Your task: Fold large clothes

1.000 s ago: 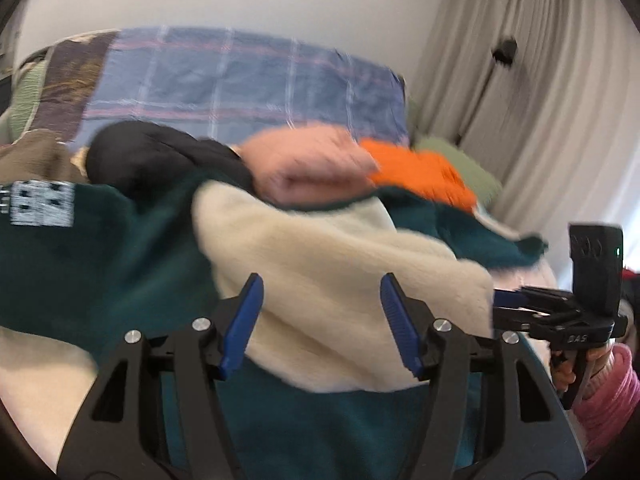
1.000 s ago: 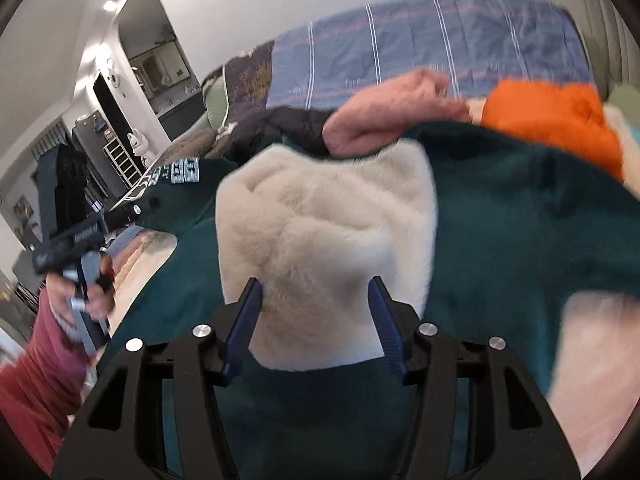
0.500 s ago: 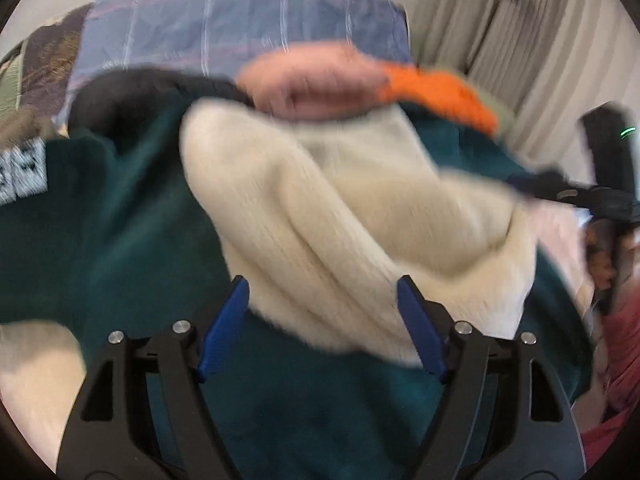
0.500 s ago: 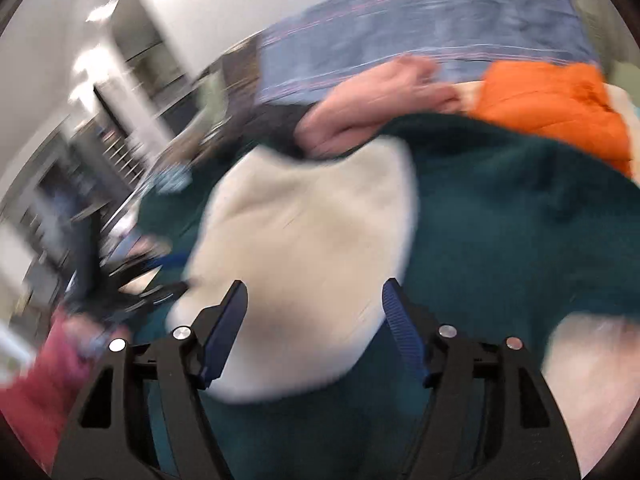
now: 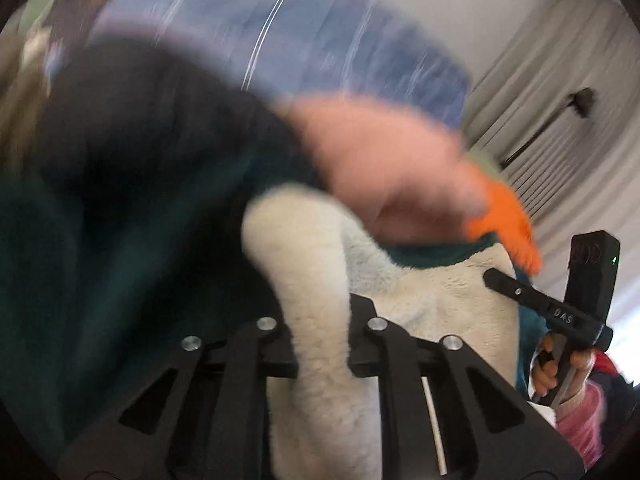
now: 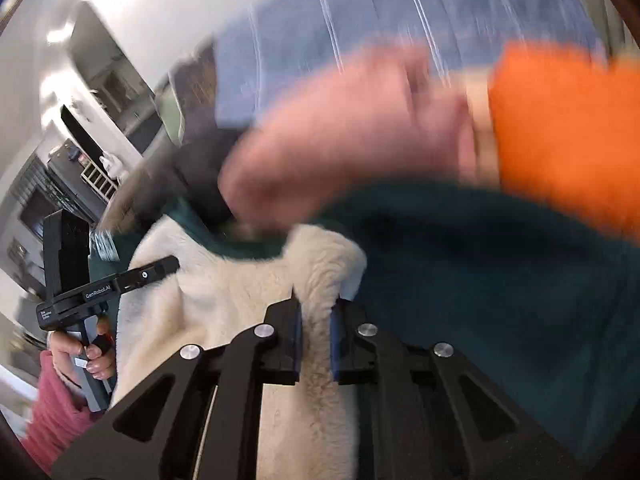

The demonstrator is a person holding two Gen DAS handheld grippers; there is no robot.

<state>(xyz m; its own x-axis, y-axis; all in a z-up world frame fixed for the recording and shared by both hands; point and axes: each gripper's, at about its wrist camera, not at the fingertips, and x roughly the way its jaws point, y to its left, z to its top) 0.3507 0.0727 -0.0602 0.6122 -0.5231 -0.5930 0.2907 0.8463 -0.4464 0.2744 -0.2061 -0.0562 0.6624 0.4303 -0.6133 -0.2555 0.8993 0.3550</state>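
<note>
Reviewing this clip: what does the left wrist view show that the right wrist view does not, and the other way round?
Only the left wrist view: grey curtains and the right tool seen from outside. Only the right wrist view: a doorway with shelving and the left tool seen from outside. Both share: the cream fleece lining of the dark green garment pinched in each view's own tool, the pink garment, orange garment and blue plaid blanket.

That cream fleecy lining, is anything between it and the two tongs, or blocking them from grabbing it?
Nothing visible is in the way. The left tongs are already pinched on a fold of the cream lining of the green fleece garment. The right tongs are closing on another fold of it. The pink garment and orange garment lie beyond.
</note>
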